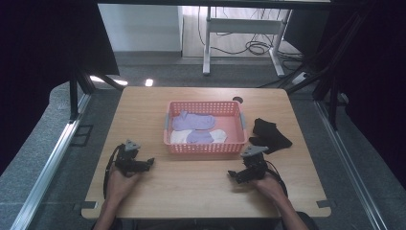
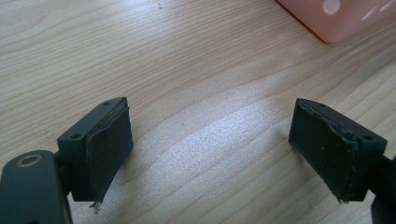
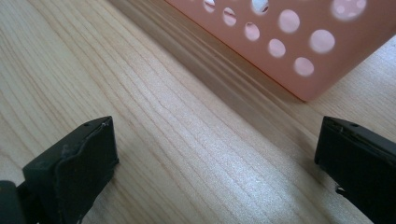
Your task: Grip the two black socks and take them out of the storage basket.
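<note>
The left tongs [image 1: 149,162] are resting on the desk [image 1: 201,182] at about 8 o'clock, jaws spread wide and gripping nothing. At centre, a pink basket [image 1: 206,147] is holding purple socks [image 1: 194,121] and a white sock [image 1: 180,137]. Black socks [image 1: 269,134] are lying at 3 o'clock. The right tongs [image 1: 231,174] are sitting at 5 o'clock, equally agape and empty.

A pink perforated basket [image 1: 206,147] sits at the middle of the worktop [image 1: 201,187]. Inside it lie two purple socks [image 1: 194,121], flat, and a white sock [image 1: 181,137] partly under one of them. Just right of the basket, a small heap of black socks [image 1: 269,134] rests crumpled on the wood.
</note>
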